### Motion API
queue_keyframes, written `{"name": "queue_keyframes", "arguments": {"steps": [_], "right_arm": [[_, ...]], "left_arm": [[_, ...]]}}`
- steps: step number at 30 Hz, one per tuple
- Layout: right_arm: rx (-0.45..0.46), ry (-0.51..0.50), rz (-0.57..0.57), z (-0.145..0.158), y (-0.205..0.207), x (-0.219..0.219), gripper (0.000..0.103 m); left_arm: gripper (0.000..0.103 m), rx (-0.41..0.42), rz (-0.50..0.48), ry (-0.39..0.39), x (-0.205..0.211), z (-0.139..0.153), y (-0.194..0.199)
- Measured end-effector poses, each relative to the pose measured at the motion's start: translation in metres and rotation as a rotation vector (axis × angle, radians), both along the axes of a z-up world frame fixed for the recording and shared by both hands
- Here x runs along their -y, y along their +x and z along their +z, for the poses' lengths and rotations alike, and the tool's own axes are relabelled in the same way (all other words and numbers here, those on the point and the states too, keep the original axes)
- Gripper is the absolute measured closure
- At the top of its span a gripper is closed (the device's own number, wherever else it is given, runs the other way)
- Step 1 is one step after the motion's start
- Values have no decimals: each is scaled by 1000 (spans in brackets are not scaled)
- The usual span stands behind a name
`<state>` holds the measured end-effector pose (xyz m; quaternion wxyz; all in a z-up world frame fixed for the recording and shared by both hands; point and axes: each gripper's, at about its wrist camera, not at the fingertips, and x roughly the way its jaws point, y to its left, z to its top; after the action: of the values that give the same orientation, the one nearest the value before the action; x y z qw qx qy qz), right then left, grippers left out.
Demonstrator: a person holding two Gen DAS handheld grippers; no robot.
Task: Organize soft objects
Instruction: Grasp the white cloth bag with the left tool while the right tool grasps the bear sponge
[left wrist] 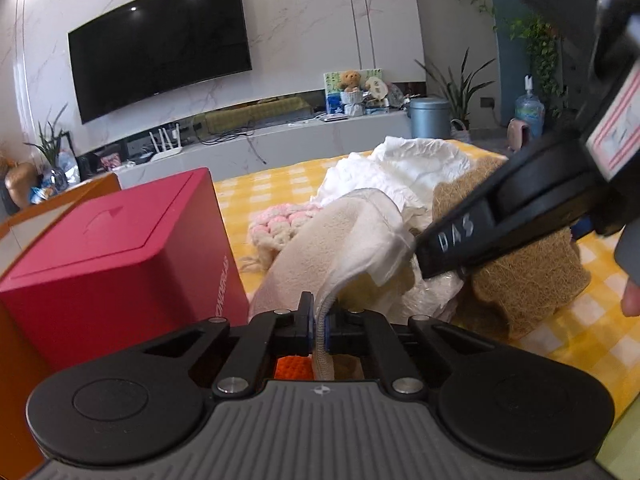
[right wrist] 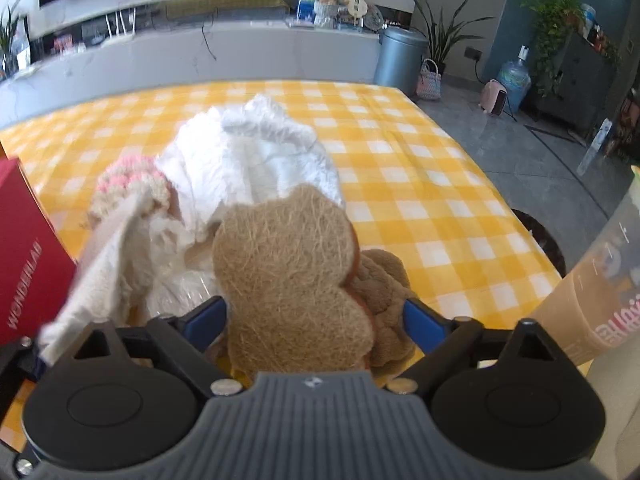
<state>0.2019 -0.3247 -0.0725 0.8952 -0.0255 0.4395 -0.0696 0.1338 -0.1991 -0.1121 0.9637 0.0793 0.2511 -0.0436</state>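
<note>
My left gripper (left wrist: 318,320) is shut on the edge of a white and beige cloth (left wrist: 360,240), which lifts from the pile toward the camera. The right wrist view shows that cloth (right wrist: 108,268) stretched to the lower left. My right gripper (right wrist: 316,312) stands open and wide, a brown fibre pad (right wrist: 288,264) and a brown plush piece (right wrist: 384,292) between its blue pads (right wrist: 212,314); I see no squeeze. One of its fingers (left wrist: 452,236) crosses the left wrist view above the fibre pad (left wrist: 520,272). Behind lie a white garment (right wrist: 260,156) and a pink-and-cream knit (right wrist: 128,180).
A red box (left wrist: 120,248) stands left of the pile on the yellow checked tablecloth (right wrist: 420,152). A clear container (right wrist: 600,300) with a label rises at the right. The table's right edge drops to a grey floor. A TV wall and a grey bin (right wrist: 400,60) are behind.
</note>
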Motion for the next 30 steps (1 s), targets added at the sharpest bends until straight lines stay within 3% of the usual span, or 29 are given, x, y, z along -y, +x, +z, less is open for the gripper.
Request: {"name": "queue_keyframes", "arguments": {"steps": [2,8,11,14,17,23,25,30], "right_arm": [[-7,35,3,0,0,2,29],[70,90,-59,18,-14,17,31],[139,214,-120,33,-24,35,31],[210,349,-196,44,-32,55,31],[252,436,-219,50,-38,66,31],[246,438,-238,49,-38,66,31],[265,449,-231,53,-41,66,31],[320,443,-219,68,-52,62,31]], "left_arm": [[98,8,0,-19,-3,5,-2],[98,-8,-7,-105,-14,21,-10],[98,-42,-37,-174,-22,36,-11],[98,-11,-65,-261,-32,55,-16],[98,26,-61,-277,-36,71,-21],[98,51,-58,-354,-48,92,-23],[98,52,-77,-357,-48,98,-22],[98,61,-157,-271,-35,121,-19]]}}
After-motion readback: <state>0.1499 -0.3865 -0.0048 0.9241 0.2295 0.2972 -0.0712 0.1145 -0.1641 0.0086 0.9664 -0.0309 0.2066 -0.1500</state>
